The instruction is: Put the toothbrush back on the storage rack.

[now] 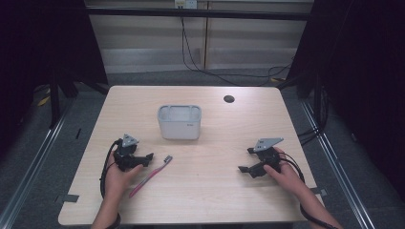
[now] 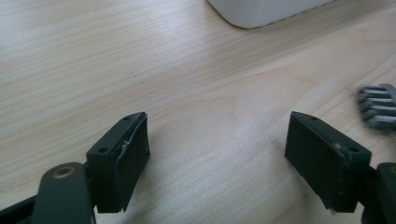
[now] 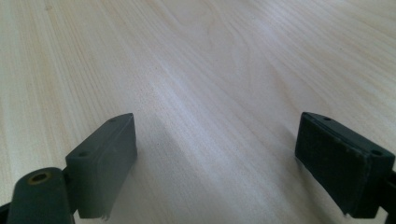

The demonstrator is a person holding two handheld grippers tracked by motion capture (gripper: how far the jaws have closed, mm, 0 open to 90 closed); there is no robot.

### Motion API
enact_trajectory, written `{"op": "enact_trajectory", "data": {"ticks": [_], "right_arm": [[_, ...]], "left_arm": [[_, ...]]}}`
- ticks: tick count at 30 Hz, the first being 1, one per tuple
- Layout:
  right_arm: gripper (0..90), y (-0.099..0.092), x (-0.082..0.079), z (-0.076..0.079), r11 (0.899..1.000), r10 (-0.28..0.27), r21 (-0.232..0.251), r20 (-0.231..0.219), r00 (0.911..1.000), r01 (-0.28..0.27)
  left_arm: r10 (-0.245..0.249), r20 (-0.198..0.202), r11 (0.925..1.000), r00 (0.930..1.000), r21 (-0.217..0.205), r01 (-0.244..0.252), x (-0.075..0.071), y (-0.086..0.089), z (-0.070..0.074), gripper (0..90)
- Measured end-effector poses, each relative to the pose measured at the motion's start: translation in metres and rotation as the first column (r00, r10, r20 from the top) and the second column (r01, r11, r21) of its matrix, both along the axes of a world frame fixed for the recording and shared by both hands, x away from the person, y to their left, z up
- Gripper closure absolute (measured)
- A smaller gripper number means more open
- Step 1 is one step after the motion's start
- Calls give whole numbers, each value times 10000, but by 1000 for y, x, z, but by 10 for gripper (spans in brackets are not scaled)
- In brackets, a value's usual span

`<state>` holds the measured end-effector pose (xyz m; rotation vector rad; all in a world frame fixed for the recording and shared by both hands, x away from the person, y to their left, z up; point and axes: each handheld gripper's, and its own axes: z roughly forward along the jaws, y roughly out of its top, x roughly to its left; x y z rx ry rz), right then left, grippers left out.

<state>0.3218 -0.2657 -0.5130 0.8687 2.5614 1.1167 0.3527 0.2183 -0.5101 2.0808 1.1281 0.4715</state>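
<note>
Now your left gripper (image 1: 145, 158) rests wide and empty just left of the toothbrush (image 1: 151, 175), probably ready to pick it; the right gripper (image 1: 246, 161), also wide, waits far right.

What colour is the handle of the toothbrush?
The toothbrush handle is pink, seen best in the high view.

Lab: curtained rig, bare table (image 1: 200, 191)

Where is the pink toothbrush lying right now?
In the high view the toothbrush lies on the table's left half, just right of the left tool, in front of the white container.
</note>
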Motion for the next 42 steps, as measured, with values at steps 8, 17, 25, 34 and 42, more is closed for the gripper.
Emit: {"op": "enact_trajectory", "data": {"ticks": [8, 17, 25, 34, 42], "right_arm": [[124, 0, 0, 0, 10000, 2, 3, 0, 10000, -2], [124, 0, 0, 0, 10000, 3, 2, 2, 10000, -3], [124, 0, 0, 0, 10000, 3, 2, 1, 10000, -3], [124, 0, 0, 0, 10000, 1, 1, -1, 10000, -1], [124, 0, 0, 0, 10000, 2, 6, -6, 10000, -2]], "left_arm": [[61, 10, 10000, 10000, 23, -61, 0, 0, 0, 214], [-220, -676, 9996, 9975, 142, 230, -1, -5, 14, 244], [-605, -1105, 9973, 9920, 343, 647, -4, -9, 31, 257], [-931, -1796, 9921, 9793, 667, 1065, -6, -17, 37, 273], [-1374, -2290, 9809, 9637, 1040, 1646, -4, -25, 44, 290]]}}
